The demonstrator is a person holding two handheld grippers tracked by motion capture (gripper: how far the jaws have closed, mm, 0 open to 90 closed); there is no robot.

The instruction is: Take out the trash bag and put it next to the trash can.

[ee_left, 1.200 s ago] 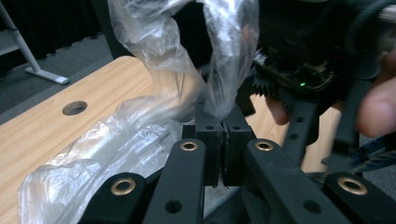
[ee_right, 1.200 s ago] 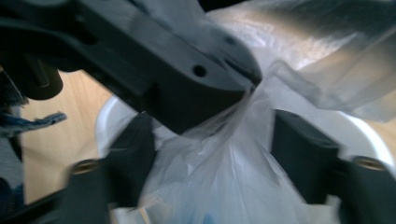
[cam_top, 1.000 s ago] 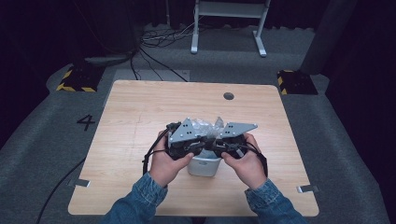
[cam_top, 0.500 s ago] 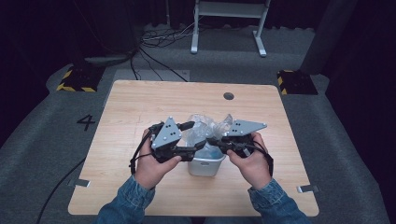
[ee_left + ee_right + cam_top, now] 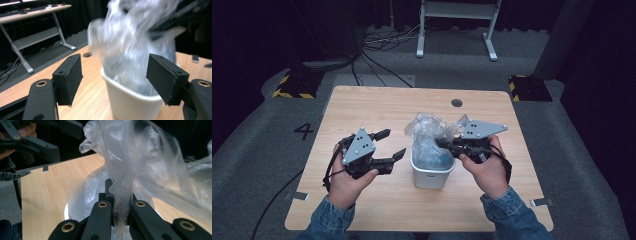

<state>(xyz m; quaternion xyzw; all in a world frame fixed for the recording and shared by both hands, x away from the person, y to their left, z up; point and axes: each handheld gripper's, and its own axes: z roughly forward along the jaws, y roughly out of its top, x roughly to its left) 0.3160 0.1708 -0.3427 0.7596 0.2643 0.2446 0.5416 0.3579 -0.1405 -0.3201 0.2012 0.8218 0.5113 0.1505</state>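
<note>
A small white bin [image 5: 432, 175] stands at the middle of the wooden table [image 5: 377, 110], lined with a clear plastic bag [image 5: 428, 132] that billows above its rim. My right gripper [image 5: 443, 142] is at the bin's right side, shut on a fold of the bag [image 5: 140, 157]; in the right gripper view the film is pinched between the closed jaws [image 5: 120, 202]. My left gripper [image 5: 391, 145] hovers open a short way left of the bin, holding nothing. In the left gripper view its jaws [image 5: 115, 75] frame the bin [image 5: 125, 102] and the blurred bag [image 5: 132, 45].
A round cable hole [image 5: 456, 102] sits near the table's far edge. Beyond the table stand a metal-legged bench [image 5: 457, 25], floor cables [image 5: 377, 42] and two yellow-and-black blocks [image 5: 292, 85]. Bare tabletop lies left and right of the bin.
My left gripper has let go of the bag, opened and pulled away to the left. The right gripper stays shut on the bag, which now stands taller above the bin.
</note>
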